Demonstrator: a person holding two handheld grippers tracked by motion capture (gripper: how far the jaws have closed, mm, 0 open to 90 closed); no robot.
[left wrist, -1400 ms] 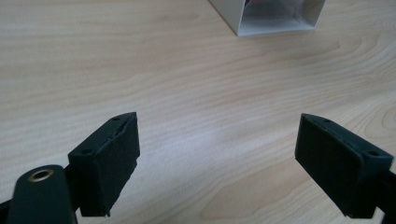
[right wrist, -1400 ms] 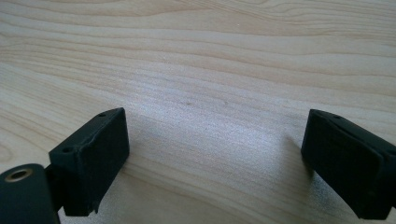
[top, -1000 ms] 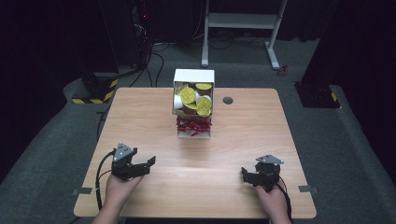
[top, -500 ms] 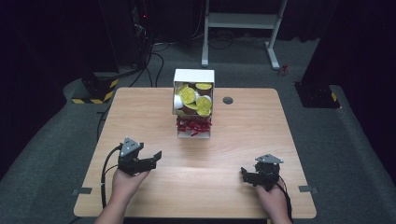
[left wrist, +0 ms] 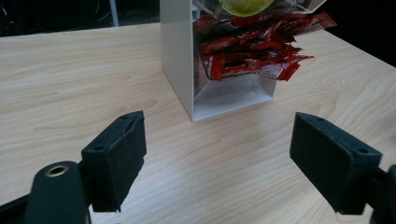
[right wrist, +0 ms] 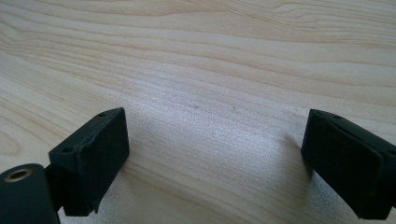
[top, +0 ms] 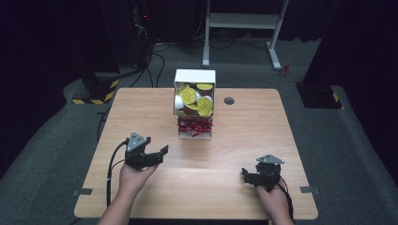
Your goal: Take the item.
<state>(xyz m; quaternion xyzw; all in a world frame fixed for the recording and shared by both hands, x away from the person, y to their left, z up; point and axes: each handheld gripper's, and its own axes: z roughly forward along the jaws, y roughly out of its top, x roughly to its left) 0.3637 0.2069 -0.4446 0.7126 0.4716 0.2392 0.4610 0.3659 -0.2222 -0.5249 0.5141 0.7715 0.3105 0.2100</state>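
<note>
Since the earlier frames, the left gripper (top: 157,153) has moved off the near left part of the table (top: 141,108) and come forward toward the white box (top: 195,77), while the right gripper (top: 248,174) has stayed put.

Left of the box and on the person's side of it, the left gripper is held above the wood with its jaws spread wide and nothing between them. In the left gripper view (left wrist: 217,154) they point at the box's lower compartment, where the red packets (left wrist: 254,46) spill past the open front. The left hand (top: 133,176) grips from behind, forearm angled in toward the box, wrist roughly level.

I judge the risk to be a push rather than a pick: the packets are loosely heaped, so a wide pinch could take several at once or drag others out, and a jaw catching the box's wall could slide or tip it, shaking the yellow-lidded cups (top: 197,99) above.

Right of the box and well nearer the person, the right gripper sits low over bare wood (right wrist: 215,140), jaws equally wide and empty, right hand (top: 274,199) behind it.
</note>
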